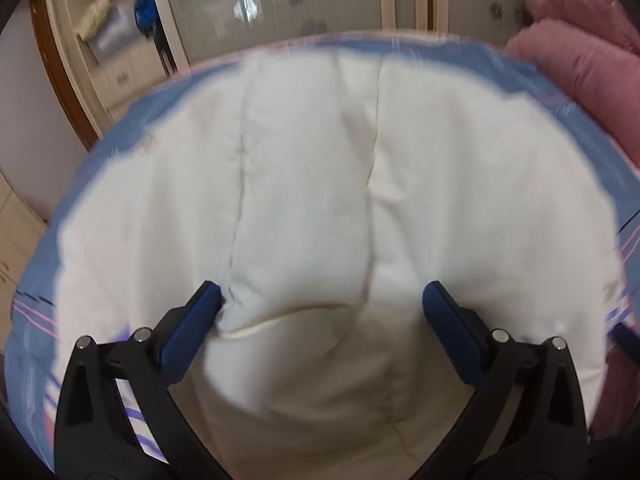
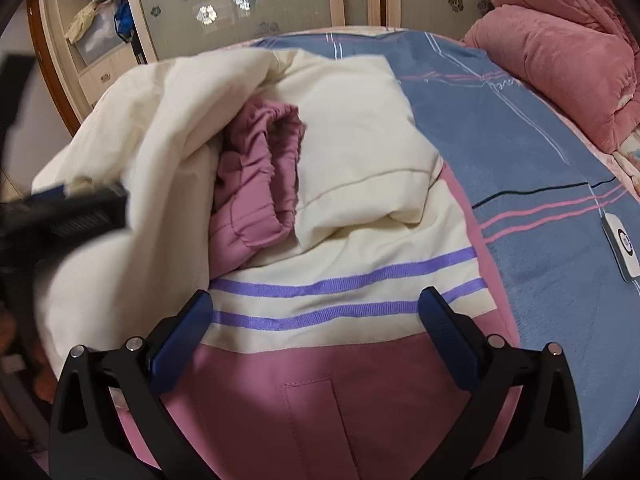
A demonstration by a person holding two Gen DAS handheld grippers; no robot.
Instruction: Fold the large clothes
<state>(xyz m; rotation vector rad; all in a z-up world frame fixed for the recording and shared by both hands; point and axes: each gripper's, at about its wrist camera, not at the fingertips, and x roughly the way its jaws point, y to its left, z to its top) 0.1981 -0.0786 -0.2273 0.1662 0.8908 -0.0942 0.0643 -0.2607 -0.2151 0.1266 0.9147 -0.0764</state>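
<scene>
The left gripper (image 1: 322, 300) stands with its blue pads wide apart over a cream jacket (image 1: 304, 184), whose padded lining fills nearly all of the left wrist view. The left pad (image 1: 192, 328) presses against a fold of the cream cloth; the frame is blurred, so whether the cloth is merely touched or caught there is hard to say, and the jaws are plainly not closed. Beyond the fingertips the jacket runs up to a strip of blue bedsheet (image 1: 532, 80), with a pink quilt (image 1: 588, 52) further off to the right.

The right gripper (image 2: 316, 308) also stands open, hovering just above the jacket (image 2: 352, 128) where two purple stripes (image 2: 340, 280) cross the cream cloth between the fingertips. Below them, nearest the claw, lies the jacket's pink panel (image 2: 320, 400). Ahead and a little left a pink cuff (image 2: 264, 168) lies bunched among the cream folds. Far left the left gripper (image 2: 68, 208) shows as a dark blur against raised cloth. To the right a white controller (image 2: 624, 244) rests on the bedsheet (image 2: 520, 140)
</scene>
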